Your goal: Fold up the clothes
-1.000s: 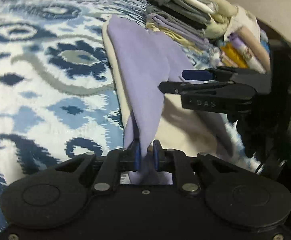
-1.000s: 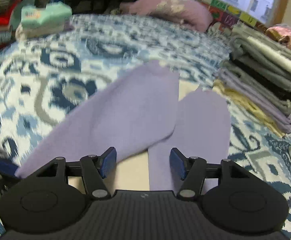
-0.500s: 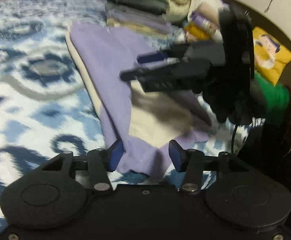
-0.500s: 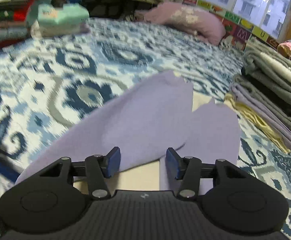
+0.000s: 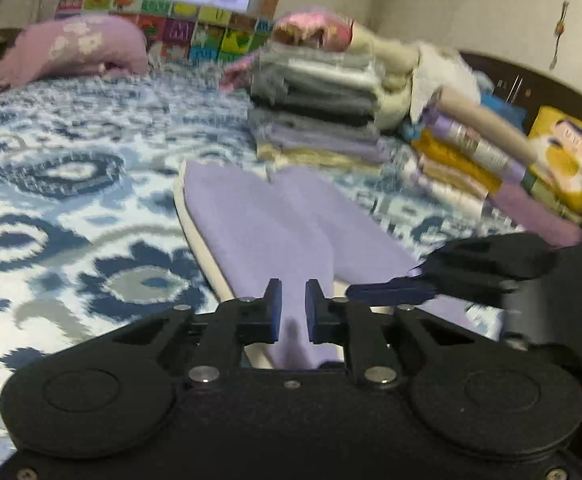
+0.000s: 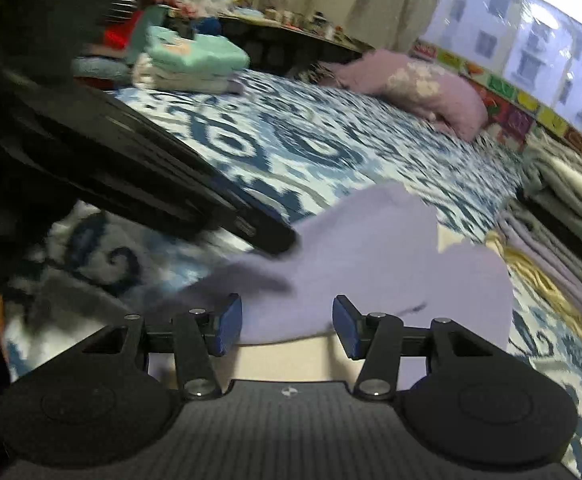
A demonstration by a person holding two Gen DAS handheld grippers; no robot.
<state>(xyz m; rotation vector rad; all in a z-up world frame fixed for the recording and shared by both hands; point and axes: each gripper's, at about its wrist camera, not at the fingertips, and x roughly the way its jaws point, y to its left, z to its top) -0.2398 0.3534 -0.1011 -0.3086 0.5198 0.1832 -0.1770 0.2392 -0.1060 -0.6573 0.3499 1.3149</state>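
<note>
Room: a bedroom with a bed (image 5: 71, 184) under a blue-and-white patterned cover, a window behind it, and a purple pillow (image 5: 79, 46) by the headboard.
Garment: one lilac garment (image 5: 275, 224) lies lengthways on the bed over a cream layer (image 5: 195, 232), its two long halves side by side and pointing at the stacks.
Left tongs: the left tongs (image 5: 289, 312) are closing, and a fold of the lilac cloth sits in the narrow gap between the pads; the cloth looks pinched.
Right tongs: the right tongs (image 6: 287, 326) stand about half open just above the near edge of the lilac cloth, gripping nothing.
Progress: judged from the lie of the cloth, the lengthwise fold seems done and the crosswise folds are left, then a place on a stack.
Count: one garment in hand; one tall stack of folded clothes (image 5: 319, 112) beyond it, a second leaning stack (image 5: 471, 156) to its right, and another small pile (image 6: 191, 60) across the bed.
</note>
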